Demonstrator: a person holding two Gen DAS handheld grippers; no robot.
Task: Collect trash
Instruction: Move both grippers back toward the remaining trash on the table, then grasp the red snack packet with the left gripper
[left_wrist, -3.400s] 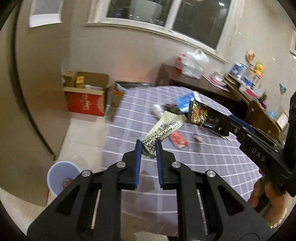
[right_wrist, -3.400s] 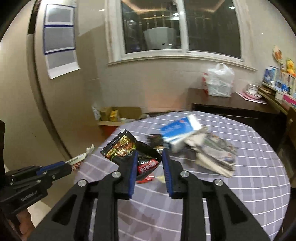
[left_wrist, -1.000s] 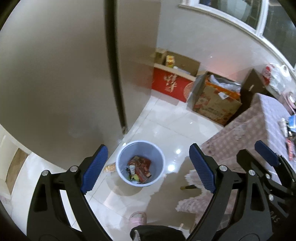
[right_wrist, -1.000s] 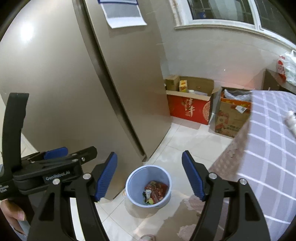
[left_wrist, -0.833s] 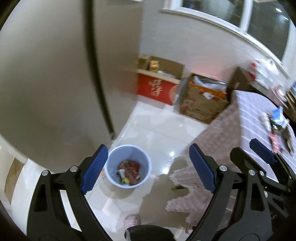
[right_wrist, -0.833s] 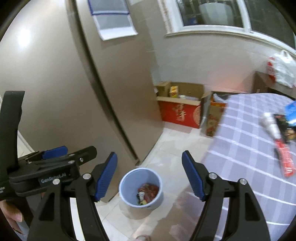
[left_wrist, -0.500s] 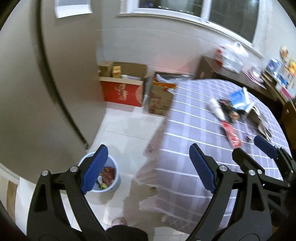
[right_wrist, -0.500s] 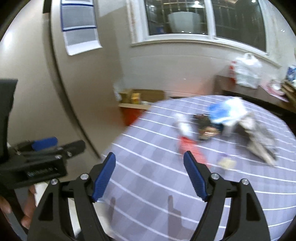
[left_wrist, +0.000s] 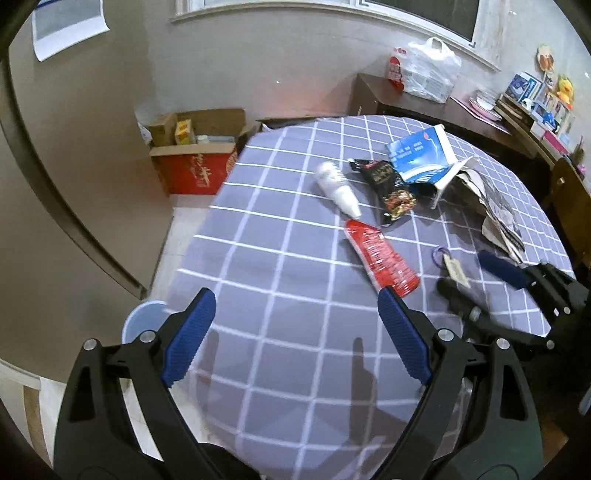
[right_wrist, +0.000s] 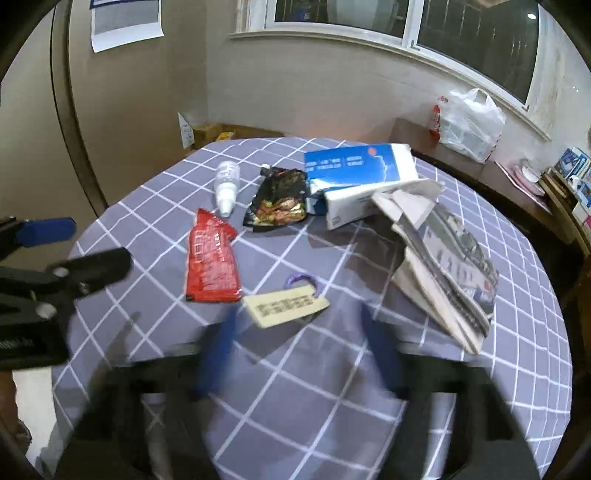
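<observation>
1. Two hand-held grippers hang over a round table (left_wrist: 280, 258) covered in a grey checked cloth, where litter lies scattered.
2. The left gripper (left_wrist: 295, 332) stands wide, nothing between its blue pads; the cloth shows through the gap.
3. The right gripper (right_wrist: 299, 354) is blurred in its own view. Its jaws have just been closing, nothing is between them, and a gap remains.
4. A red wrapper (right_wrist: 212, 262) lies flat near the table's middle, a tag (right_wrist: 286, 306) on a purple ring just beside it.
5. A white bottle (right_wrist: 227, 186) lies on its side beyond the wrapper; a black snack bag (right_wrist: 280, 205) lies to its right.
6. A blue-and-white carton (right_wrist: 362, 177) lies next to the bag, touching a heap of newspapers (right_wrist: 443, 266).
7. The bin (left_wrist: 142, 319) shows at the table's left edge, on the floor, in the left view.
</observation>
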